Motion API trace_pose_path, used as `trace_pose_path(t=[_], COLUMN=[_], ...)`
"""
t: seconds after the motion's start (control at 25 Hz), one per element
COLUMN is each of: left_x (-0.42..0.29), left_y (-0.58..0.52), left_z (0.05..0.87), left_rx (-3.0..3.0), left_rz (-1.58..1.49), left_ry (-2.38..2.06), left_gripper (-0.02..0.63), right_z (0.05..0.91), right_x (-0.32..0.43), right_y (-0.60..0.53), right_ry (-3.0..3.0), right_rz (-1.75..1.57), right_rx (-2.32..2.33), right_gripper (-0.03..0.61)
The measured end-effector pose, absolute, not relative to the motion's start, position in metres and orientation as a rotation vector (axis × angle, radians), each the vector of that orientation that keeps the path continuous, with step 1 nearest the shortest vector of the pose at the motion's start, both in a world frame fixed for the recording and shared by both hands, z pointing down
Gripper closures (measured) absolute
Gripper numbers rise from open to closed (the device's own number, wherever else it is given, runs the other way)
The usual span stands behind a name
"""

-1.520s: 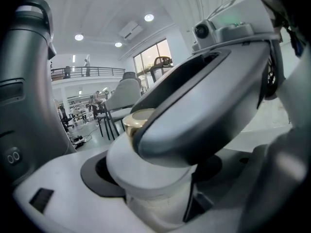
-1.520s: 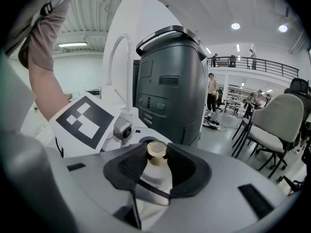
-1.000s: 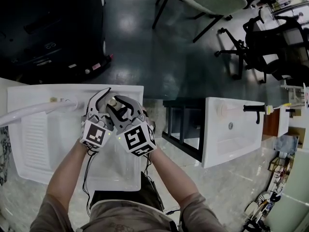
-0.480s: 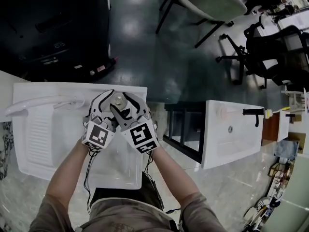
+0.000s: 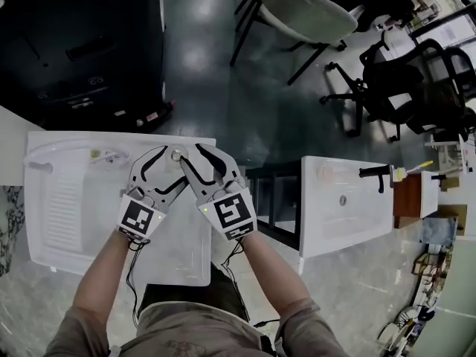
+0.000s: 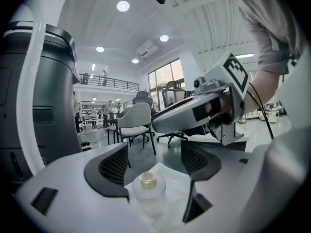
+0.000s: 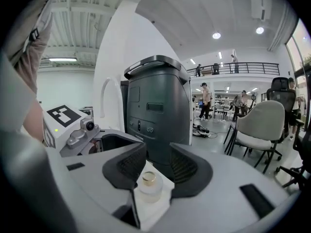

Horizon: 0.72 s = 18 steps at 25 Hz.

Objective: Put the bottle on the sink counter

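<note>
A small clear bottle with a gold cap (image 5: 177, 155) stands upright on the far right corner of the white sink counter (image 5: 111, 141). Both grippers face it from the near side. My left gripper (image 5: 168, 166) is open; in the left gripper view the bottle (image 6: 148, 194) stands low between its jaws, clear of both pads. My right gripper (image 5: 191, 153) is open just right of the cap, and its jaws are closing. In the right gripper view the bottle (image 7: 148, 186) sits between those jaws, with small gaps to the pads.
A white tap (image 5: 46, 153) arcs over the ribbed drainboard (image 5: 63, 207); the basin (image 5: 182, 244) lies under my wrists. A black frame (image 5: 277, 199) separates this unit from a second white sink (image 5: 346, 207) with a black tap (image 5: 375, 172). A dark machine (image 5: 82, 43) and chairs (image 5: 305, 13) stand beyond.
The right gripper's jaws have spread wider about the bottle. Both grippers have drawn a little back toward me, and the bottle stays standing on the corner.
</note>
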<state>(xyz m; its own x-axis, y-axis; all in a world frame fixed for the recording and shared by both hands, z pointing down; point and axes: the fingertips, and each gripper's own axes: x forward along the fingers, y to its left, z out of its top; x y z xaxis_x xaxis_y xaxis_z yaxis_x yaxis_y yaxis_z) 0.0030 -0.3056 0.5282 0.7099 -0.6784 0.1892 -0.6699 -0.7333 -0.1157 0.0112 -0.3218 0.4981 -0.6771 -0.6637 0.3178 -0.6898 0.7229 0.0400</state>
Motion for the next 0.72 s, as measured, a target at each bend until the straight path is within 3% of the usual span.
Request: trace_pose_path(t=[0.4,0.44,0.52,0.72], left_x=[-0.011,-0.015,-0.022,-0.026], left_y=[-0.279,-0.276,-0.269,-0.248], left_z=[0.458,0.449,0.432,0.394], left_rx=[-2.87,-2.852,-2.809,-2.74], left_rz=[-0.246,-0.238,-0.215,-0.173], left_ry=[1.253,1.284,1.353,1.435], left_gripper=[0.28,0.302,0.465,0.514], right_z=[0.417,0.41,0.397,0.366], right_x=[0.044,0.046,0.05,0.068], right_y=[-0.288,-0.284,-0.275,-0.258], right_ry=[-2.69,-2.697,-2.71,-2.735], right_rz=[-0.001,-0.01,-0.024,-0.044], right_rx=[1.126,1.125,1.12,1.148], right_gripper=[0.5,0.503,0.506,0.511])
